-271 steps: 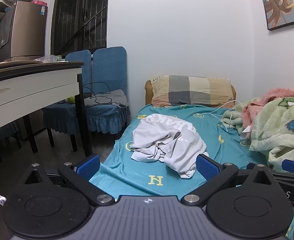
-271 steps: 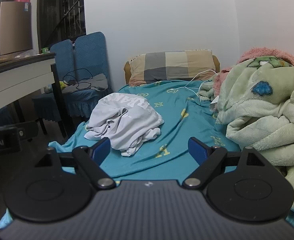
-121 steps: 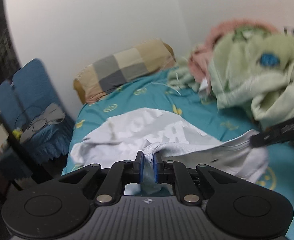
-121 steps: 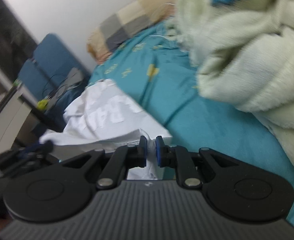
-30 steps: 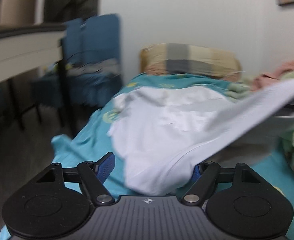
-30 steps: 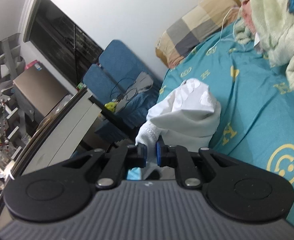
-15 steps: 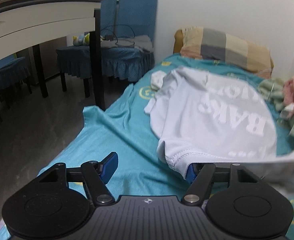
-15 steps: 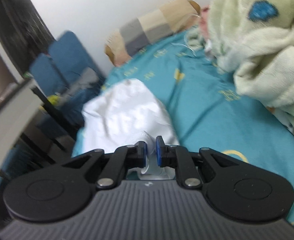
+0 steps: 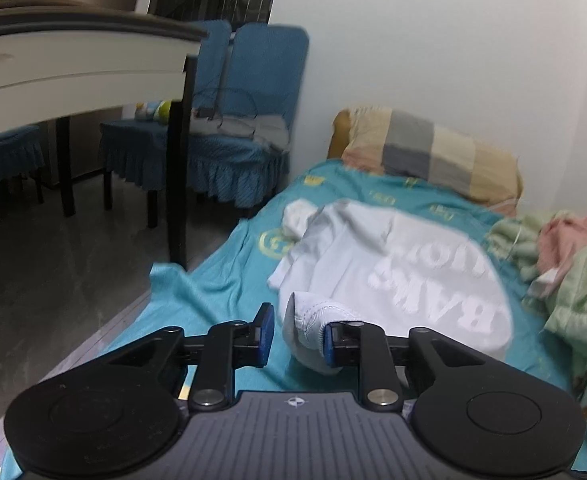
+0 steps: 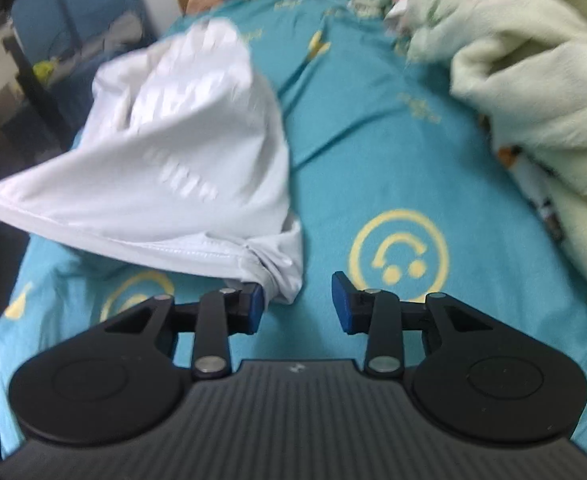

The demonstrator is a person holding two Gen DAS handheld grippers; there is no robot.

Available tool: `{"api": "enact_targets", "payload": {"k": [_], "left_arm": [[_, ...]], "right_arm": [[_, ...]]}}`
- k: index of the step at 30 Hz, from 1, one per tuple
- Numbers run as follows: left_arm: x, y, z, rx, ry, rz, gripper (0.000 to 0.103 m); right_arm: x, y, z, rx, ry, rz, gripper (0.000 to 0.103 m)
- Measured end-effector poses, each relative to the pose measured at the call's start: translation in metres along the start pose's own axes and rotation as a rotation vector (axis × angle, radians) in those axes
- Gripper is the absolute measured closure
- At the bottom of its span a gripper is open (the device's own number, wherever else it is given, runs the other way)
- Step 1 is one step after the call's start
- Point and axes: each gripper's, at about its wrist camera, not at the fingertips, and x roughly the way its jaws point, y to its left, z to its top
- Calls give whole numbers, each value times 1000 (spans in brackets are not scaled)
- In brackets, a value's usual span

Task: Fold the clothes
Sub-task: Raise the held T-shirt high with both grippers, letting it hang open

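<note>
T-shirt (image 9: 393,276) spread print-up on teal bed (image 10: 373,140), no fold made yet; left gripper (image 9: 295,336) and right gripper (image 10: 297,304) fingers spread, hem corners resting loose between

A home bedroom: a bed with a teal smiley-print sheet (image 10: 373,120) across the lower frame, a checked pillow (image 9: 429,156) centre right, fleece blankets (image 10: 533,80), cloth-covered chairs (image 9: 249,100) upper left.

We see: plaid pillow (image 9: 433,156) at bed head | two blue chairs (image 9: 249,92) beside the tabletop (image 9: 81,56) | green blanket (image 10: 533,92) — heaped on teal sheet (image 10: 373,128)
</note>
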Motion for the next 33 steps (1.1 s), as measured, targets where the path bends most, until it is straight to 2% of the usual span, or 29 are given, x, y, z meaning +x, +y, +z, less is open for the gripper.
{"api": "enact_targets", "payload": {"k": [3, 7, 10, 13, 16, 21, 23, 27, 28, 29, 30, 33], "left_arm": [[-16, -2, 12, 10, -78, -48, 87], [-40, -6, 26, 17, -166, -127, 89], [-52, -12, 32, 46, -197, -176, 89], [-55, -16, 34, 63, -182, -217, 89], [-55, -18, 33, 71, -165, -242, 90], [-61, -21, 30, 72, -168, -266, 90], [-63, -23, 29, 86, -182, -266, 90], [-65, -24, 29, 97, -199, -251, 90], [-66, -24, 29, 96, -204, -245, 91], [-67, -23, 29, 96, -209, -239, 91], [-68, -23, 30, 95, -215, -233, 92], [-77, -16, 44, 52, -249, -224, 94]], "right_arm": [[-29, -11, 4, 73, -130, 44, 64], [-65, -24, 8, 155, -315, 117, 64], [-71, -30, 11, 180, -355, 125, 64], [-60, -33, 20, 225, -304, 155, 64], [-43, -39, 29, 316, -214, 240, 65], [-21, -53, 27, 451, -121, 319, 64], [-16, -48, 27, 438, -115, 315, 64], [-7, -25, 27, 291, -94, 226, 66], [-5, -19, 27, 250, -93, 202, 81], [-11, -13, 26, 216, -129, 186, 92], [-18, -8, 26, 181, -167, 171, 92], [-57, 6, 31, 75, -395, 114, 97]]}}
